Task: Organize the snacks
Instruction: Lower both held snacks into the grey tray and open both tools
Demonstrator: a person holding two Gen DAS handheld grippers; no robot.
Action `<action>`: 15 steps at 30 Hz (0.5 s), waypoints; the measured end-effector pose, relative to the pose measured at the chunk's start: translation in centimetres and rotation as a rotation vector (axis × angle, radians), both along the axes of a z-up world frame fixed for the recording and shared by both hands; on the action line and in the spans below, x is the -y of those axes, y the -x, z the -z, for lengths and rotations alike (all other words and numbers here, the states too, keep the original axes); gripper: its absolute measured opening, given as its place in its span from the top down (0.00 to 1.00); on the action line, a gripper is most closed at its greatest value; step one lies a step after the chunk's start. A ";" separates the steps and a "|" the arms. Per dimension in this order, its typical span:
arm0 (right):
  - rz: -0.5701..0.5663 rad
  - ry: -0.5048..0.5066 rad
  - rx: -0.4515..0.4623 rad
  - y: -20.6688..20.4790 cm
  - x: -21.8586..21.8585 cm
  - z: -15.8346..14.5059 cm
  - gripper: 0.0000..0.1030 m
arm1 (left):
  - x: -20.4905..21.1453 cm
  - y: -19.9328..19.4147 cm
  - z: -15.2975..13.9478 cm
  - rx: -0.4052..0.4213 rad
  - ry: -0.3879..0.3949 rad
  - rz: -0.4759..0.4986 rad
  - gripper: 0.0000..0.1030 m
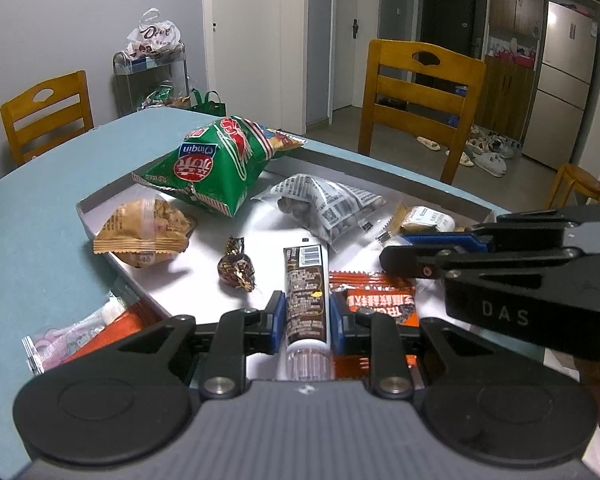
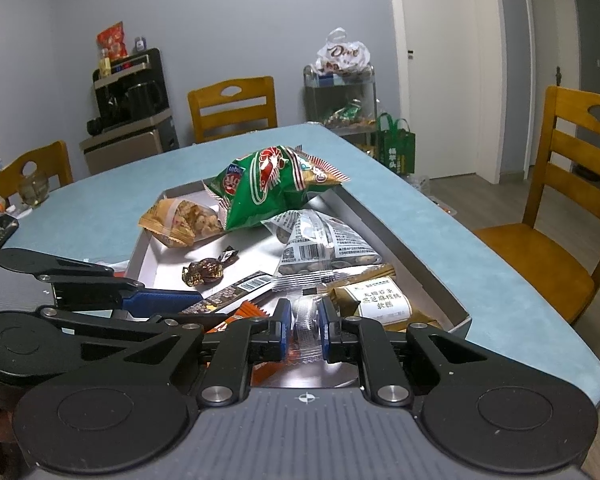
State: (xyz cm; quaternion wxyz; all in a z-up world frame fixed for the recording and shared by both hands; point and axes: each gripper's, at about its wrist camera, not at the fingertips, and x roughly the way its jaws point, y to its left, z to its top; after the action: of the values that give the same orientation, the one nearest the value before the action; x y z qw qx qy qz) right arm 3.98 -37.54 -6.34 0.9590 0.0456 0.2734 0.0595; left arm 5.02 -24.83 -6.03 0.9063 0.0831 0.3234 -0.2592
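I'm gripping the brown tube (image 1: 305, 296) lengthwise in my left gripper (image 1: 306, 312), while my right gripper (image 2: 305, 326) is pinching a clear wrapper (image 2: 305, 320).

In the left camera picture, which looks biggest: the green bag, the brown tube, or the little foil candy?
1. green bag
2. brown tube, though it sits nearest the camera, so it may look bigger than it is
3. foil candy

Both units match: left gripper (image 1: 306, 320) and right gripper (image 2: 303, 322) have black linkage arms, blue finger pads, silver pivot screws, round black discs, and a ribbed grey body. "DAS" is embossed on the right one's side.
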 end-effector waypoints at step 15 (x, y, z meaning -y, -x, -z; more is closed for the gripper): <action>-0.001 -0.004 0.004 0.2 0.0 -0.2 0.77 | -0.1 0.1 -0.3 0.010 0.005 0.000 0.80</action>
State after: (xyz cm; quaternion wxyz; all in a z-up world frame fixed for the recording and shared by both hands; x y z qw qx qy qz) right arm 3.76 -37.53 -6.11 0.9594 0.0474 0.2713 0.0608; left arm 4.88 -24.77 -5.77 0.9080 0.0818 0.3184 -0.2597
